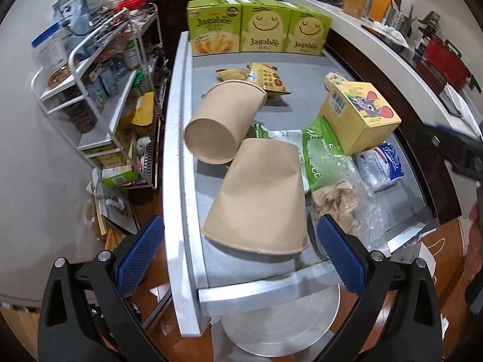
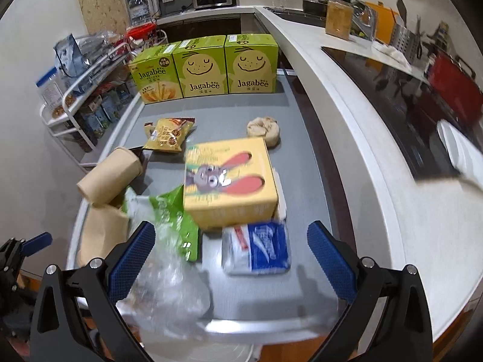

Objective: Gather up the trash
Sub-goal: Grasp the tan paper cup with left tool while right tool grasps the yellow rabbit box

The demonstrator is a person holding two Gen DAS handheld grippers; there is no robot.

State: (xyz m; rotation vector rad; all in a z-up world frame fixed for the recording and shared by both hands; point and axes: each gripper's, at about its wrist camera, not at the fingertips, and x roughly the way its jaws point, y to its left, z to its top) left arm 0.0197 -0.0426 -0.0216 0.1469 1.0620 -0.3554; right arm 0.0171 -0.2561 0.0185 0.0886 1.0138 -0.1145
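The left gripper (image 1: 241, 252) hangs with its jaws spread wide and nothing between them, the flattened paper cup (image 1: 261, 199) lying just ahead on the grey table (image 1: 289, 111). That spread looks chosen to straddle the cup's rim, likely the first piece of trash to take. Behind that cup a second paper cup (image 1: 225, 123) lies on its side, its base overhanging the table's left rail. Right of the flattened cup sit a green plastic wrapper (image 1: 320, 147), a crumpled clear bag (image 1: 356, 199) and a yellow cartoon box (image 1: 359, 117).

The right gripper (image 2: 232, 256) is likewise wide and empty, poised over a blue-and-white tissue pack (image 2: 258, 249) that touches the near side of the yellow box. Beyond the box lie a snack packet (image 2: 169, 134) and a crushed brown wad (image 2: 264, 129). Three Jagabee boxes (image 2: 205, 69) stand in a row at the table's far end, upright and intact, so probably stock, not trash.
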